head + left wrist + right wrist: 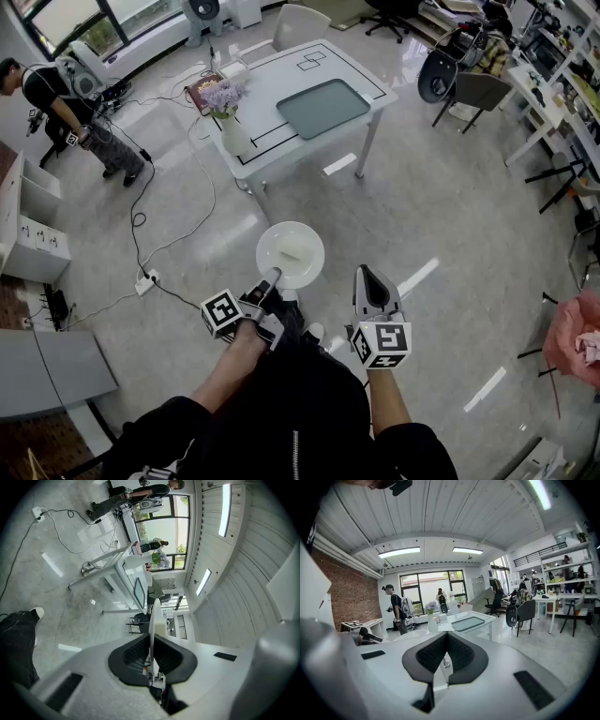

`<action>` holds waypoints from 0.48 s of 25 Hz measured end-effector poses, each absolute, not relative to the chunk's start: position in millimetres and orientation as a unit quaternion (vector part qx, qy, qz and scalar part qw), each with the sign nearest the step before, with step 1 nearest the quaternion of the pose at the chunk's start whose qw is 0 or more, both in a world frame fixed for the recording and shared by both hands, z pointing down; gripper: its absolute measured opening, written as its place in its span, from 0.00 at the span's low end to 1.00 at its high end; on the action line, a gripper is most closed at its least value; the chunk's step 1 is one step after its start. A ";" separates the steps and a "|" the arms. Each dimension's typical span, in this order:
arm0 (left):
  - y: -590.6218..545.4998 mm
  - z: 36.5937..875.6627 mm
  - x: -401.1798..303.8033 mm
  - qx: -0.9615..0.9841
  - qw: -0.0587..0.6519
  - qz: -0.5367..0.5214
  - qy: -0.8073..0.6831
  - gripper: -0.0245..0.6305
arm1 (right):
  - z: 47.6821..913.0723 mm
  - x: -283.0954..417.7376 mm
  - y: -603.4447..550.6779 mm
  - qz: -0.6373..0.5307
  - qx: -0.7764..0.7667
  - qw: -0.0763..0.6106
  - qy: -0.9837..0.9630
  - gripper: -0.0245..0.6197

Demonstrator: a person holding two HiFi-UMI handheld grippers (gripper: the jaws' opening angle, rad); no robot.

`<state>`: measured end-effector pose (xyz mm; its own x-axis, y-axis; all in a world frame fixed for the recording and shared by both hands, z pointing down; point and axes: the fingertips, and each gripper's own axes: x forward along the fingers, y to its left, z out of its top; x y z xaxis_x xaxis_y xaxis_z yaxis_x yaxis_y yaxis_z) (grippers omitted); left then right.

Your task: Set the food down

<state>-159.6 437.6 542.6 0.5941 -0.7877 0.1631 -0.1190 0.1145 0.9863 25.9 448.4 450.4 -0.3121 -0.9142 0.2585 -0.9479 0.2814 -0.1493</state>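
1. Head view: the left tool point(270, 278) grips the near rim of a white plate point(272, 246), which is held out level above the floor.
2. Left gripper view: the left tool point(151, 639) has its jaws drawn narrow, and both pads press on the plate point(152, 613), which is seen edge-on between them.
3. The food point(292, 251), a pale piece, lies on the plate near its centre. It also shows as a cream block point(161, 625) beside the plate's edge.
4. The right tool point(373, 277) is held just to the right of the plate and does not touch it.
5. Right gripper view: the right tool point(446, 634) has its jaws closed together with nothing between them.
6. The white tabletop point(281, 89) stands well ahead of the plate. It carries a grey-green tray point(323, 108) and a vase of flowers point(228, 117).
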 end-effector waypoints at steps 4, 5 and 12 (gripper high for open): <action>440.6 539.1 -154.9 0.617 0.649 -0.256 -0.365 0.07 | 449.5 29.1 452.1 0.139 0.584 0.061 -0.797 0.05; 441.2 539.0 -154.9 0.617 0.648 -0.256 -0.365 0.07 | 449.3 29.2 452.7 0.139 0.584 0.061 -0.797 0.05; 442.6 536.0 -154.7 0.618 0.647 -0.255 -0.368 0.07 | 442.2 26.5 456.6 0.130 0.579 0.049 -0.804 0.05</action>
